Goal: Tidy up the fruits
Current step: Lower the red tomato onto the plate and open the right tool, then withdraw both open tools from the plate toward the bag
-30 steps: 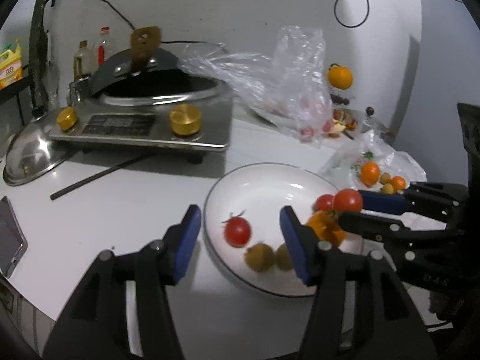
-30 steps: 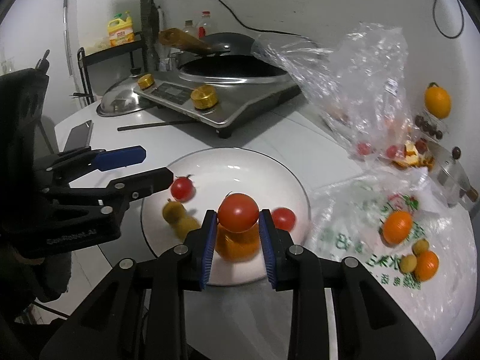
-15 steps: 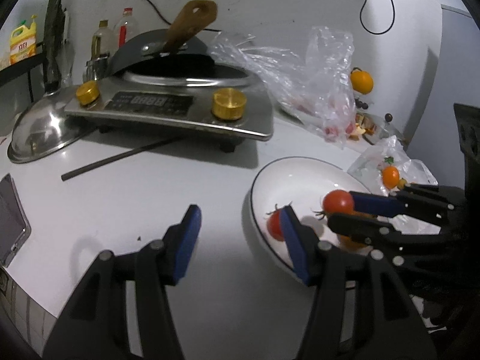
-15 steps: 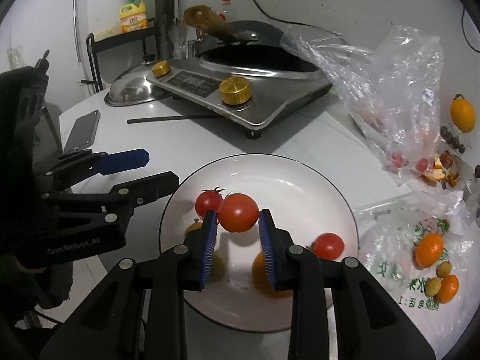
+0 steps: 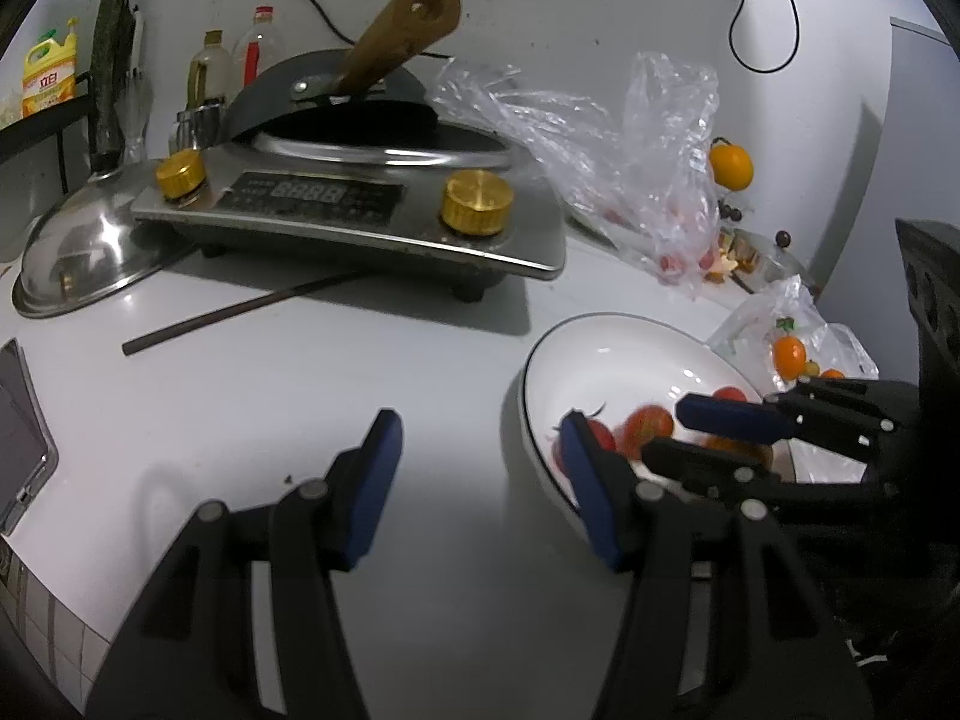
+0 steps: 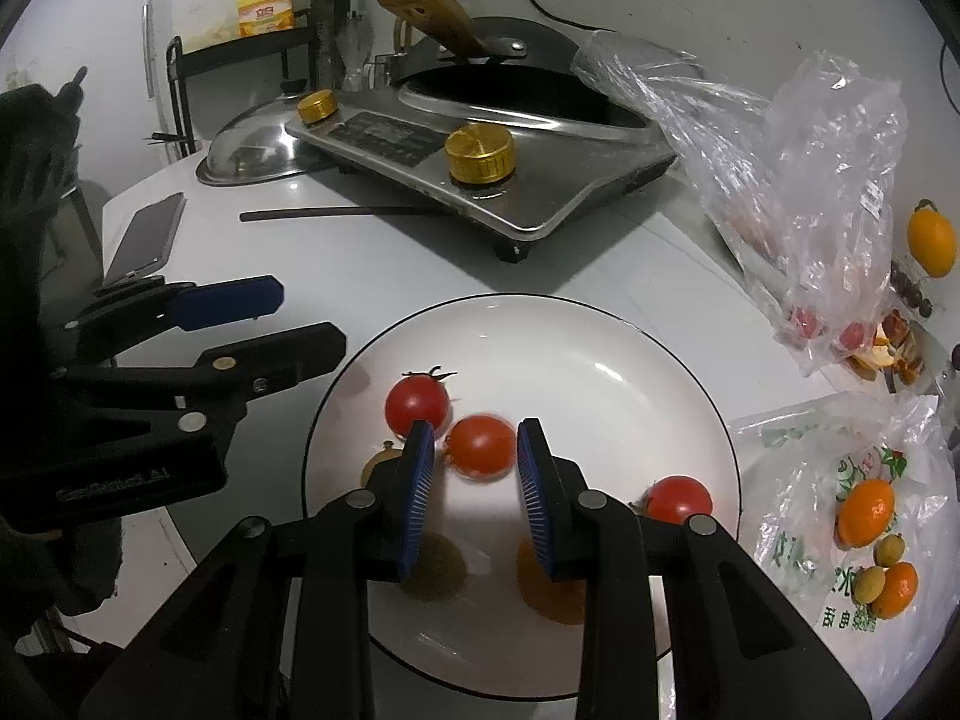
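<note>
White plate [image 6: 630, 348]: blurred tomato [image 6: 482, 445] apparently between right jaws.

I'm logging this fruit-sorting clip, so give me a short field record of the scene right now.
right hand-held gripper: shut on a red tomato, over the plate
left hand-held gripper: open, nothing between its fingers, beside the plate over the counter
plate: white with a dark rim; holds two more tomatoes, one with a stem and one near the right rim, plus partly hidden fruit under the gripper
printed bag: small oranges and yellowish fruits lie on it, right of the plate
behind: cooker with gold knobs
</note>
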Demonstrator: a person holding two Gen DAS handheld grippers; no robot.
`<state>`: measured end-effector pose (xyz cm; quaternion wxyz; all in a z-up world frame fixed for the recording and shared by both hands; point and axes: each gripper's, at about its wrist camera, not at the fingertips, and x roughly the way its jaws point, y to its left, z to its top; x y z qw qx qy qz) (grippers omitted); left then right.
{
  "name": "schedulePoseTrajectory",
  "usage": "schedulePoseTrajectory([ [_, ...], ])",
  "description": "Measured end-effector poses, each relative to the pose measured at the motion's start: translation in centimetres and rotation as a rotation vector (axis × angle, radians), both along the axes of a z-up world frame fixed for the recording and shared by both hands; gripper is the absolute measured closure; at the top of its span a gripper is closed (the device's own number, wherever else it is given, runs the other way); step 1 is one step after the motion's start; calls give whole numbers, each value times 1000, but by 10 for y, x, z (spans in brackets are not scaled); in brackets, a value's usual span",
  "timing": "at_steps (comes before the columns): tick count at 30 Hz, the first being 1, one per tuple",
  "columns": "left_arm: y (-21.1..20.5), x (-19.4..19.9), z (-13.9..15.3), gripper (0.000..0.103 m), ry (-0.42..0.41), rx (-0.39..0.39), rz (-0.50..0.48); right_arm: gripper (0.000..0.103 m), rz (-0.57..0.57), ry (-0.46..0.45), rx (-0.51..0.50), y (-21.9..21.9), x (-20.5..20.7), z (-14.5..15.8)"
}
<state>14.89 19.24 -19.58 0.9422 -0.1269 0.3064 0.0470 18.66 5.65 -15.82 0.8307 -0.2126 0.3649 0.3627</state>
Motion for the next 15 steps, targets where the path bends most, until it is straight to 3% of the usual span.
schedulePoseTrajectory([
  [3, -1, -1, 1, 46, -3, 2, -1, 66, -4, 4, 6, -1, 1, 2],
  [15, -18, -8, 12, 46, -20, 19, -19, 66, -26, -19, 33, -17, -7, 15],
])
